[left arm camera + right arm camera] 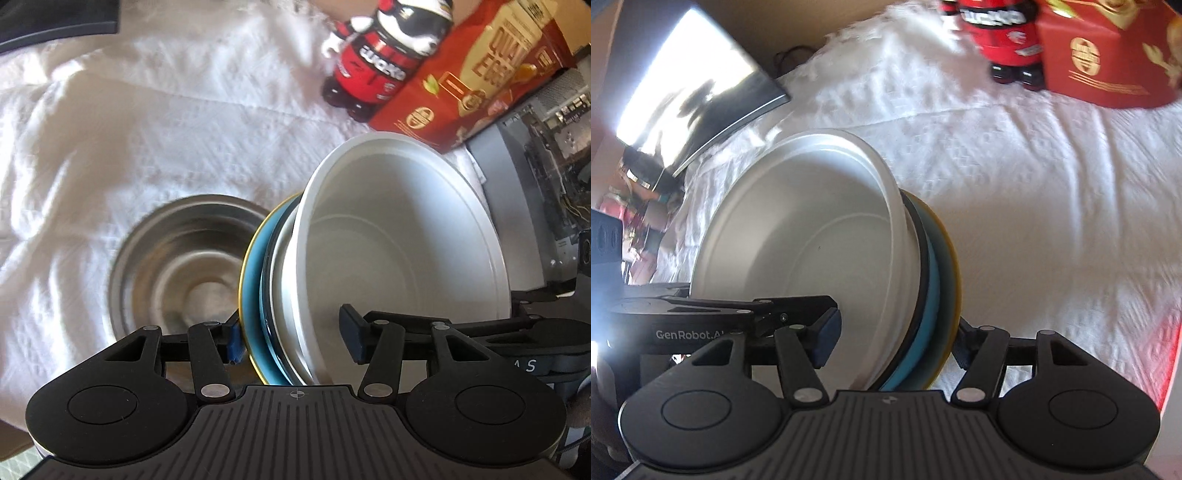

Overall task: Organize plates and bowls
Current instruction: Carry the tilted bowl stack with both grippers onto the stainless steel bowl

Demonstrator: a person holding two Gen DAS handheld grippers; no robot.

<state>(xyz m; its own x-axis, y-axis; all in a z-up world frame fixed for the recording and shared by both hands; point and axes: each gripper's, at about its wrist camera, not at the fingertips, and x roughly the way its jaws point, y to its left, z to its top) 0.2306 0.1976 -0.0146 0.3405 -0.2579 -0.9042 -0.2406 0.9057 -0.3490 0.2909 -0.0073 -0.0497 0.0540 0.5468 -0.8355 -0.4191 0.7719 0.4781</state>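
Here both grippers clamp one stack from opposite sides: the left gripper [291, 341] and the right gripper [894, 341] each pinch the white bowl [399, 236] together with the blue gold-rimmed plate [255, 280] under it, held tilted above the white tablecloth [147, 129]. A steel bowl [177, 266] sits on the cloth just beside the stack, with a red mascot bottle [384, 55] and red carton [480, 74] beyond.

"GenRobot.AI" on left hand-held gripper [827, 338]

A white bowl [399, 251] nested in a blue, yellow-rimmed plate [253, 295] stood tilted on edge, just beside an upright steel bowl [177, 266].
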